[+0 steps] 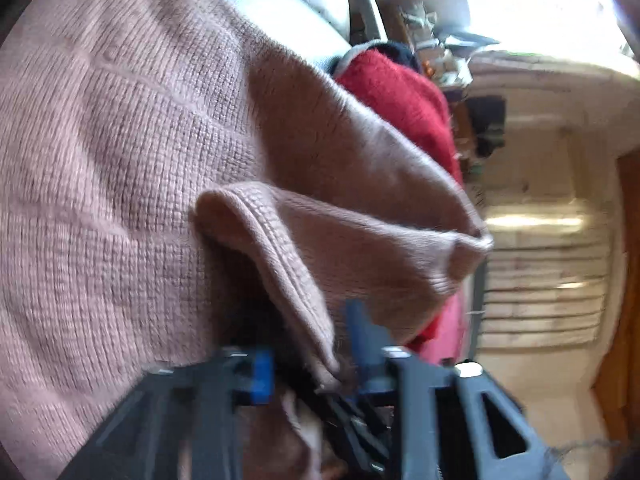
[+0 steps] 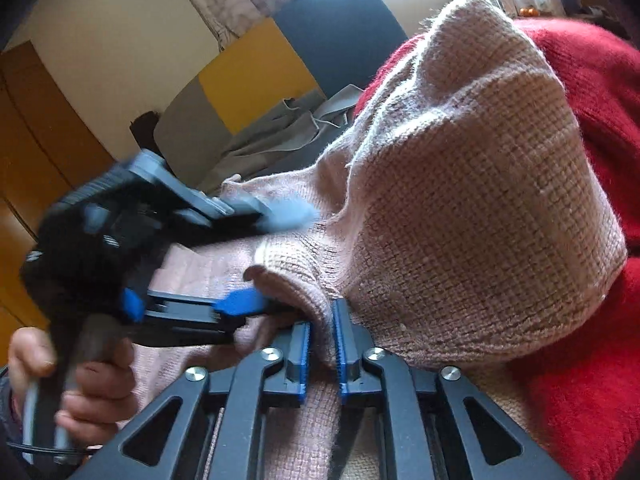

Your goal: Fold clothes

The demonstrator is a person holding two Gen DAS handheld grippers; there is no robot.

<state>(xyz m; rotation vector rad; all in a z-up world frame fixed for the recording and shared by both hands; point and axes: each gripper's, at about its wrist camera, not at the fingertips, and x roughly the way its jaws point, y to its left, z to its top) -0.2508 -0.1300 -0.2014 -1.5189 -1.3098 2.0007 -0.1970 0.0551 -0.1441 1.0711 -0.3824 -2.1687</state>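
Note:
A pink knit sweater (image 1: 120, 160) fills the left wrist view, and its thick hem folds down between the blue pads of my left gripper (image 1: 316, 364), which looks shut on it despite the blur. In the right wrist view the same sweater (image 2: 480, 220) bulges up on the right. A fold of it stands pinched between the pads of my right gripper (image 2: 321, 348). My left gripper (image 2: 244, 312) comes in from the left, held by a hand (image 2: 92, 388), and bites the hem just beside the right gripper.
A red fuzzy garment (image 2: 592, 100) lies under and behind the sweater, also visible as the red garment (image 1: 400, 92). A grey garment (image 2: 280, 136) lies crumpled further back, against yellow, grey and dark blue cushions (image 2: 256, 76). Cluttered shelves (image 1: 432, 40) stand beyond.

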